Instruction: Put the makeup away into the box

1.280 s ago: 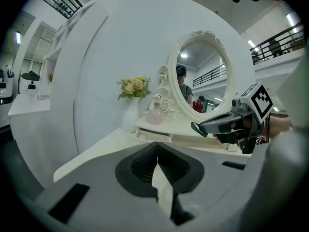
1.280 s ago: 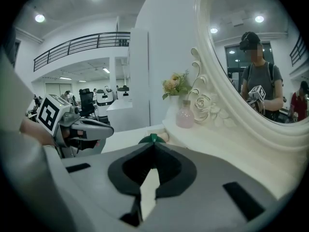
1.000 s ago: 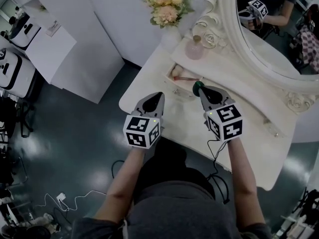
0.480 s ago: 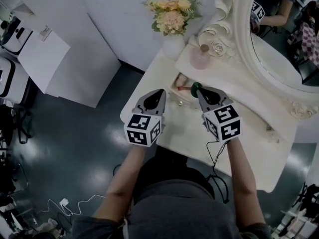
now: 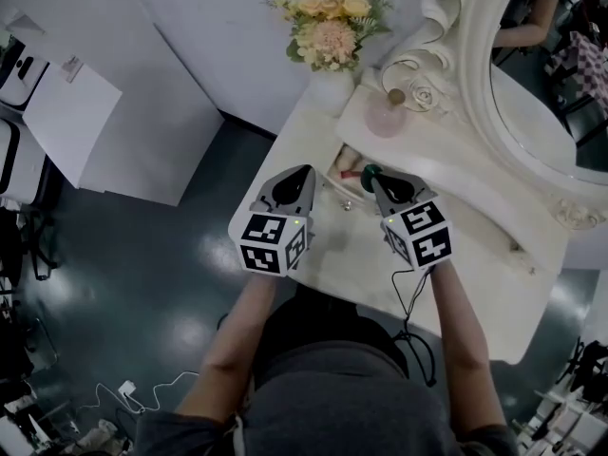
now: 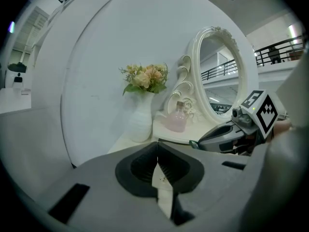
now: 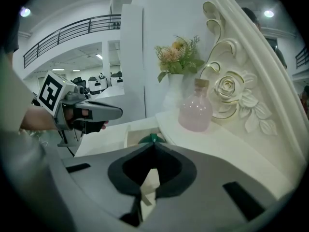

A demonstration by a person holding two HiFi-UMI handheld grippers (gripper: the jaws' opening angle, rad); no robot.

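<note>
Pink makeup (image 5: 350, 173) in the box (image 5: 339, 156) shows only in head view.

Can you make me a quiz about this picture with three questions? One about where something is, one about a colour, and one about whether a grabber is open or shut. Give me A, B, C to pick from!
1. Where is the pink bottle?
A. On the floor
B. On the table, near the vase
C. In a gripper

2. What colour is the small item at the tip of the right gripper?
A. Blue
B. Green
C. Purple

3. How are the left gripper's jaws?
A. Wide apart
B. Shut on the bottle
C. Shut together with nothing between them

Answers:
1 B: the bottle stands on the tabletop by the vase of flowers.
2 B: a green tip pokes out in front of the shut jaws.
3 C: the left gripper view shows its jaws meeting, empty.
</note>
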